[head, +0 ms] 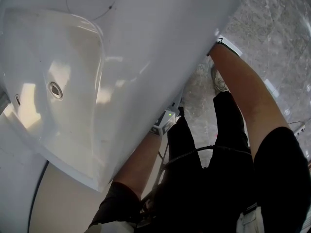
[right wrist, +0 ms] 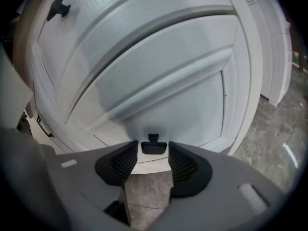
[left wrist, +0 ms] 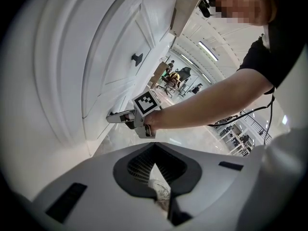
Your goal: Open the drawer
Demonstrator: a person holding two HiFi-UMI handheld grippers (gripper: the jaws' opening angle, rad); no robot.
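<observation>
right hand-held gripper [right wrist: 153, 145] gapes round black drawer knob [right wrist: 154, 148] — left hand-held gripper [left wrist: 154, 146] closed.

Grey marbled floor [head: 277, 28]; white basin [head: 73, 47] sunk in white table [head: 160, 28]; ceiling strip lights [left wrist: 209, 50]; office chairs [left wrist: 174, 78] far back in bright hall.

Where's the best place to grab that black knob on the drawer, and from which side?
Grip the knob by its wide black head, straight on to the drawer front, a jaw each side. It stands off the front on a thin stem; the open right tool straddles it.
</observation>
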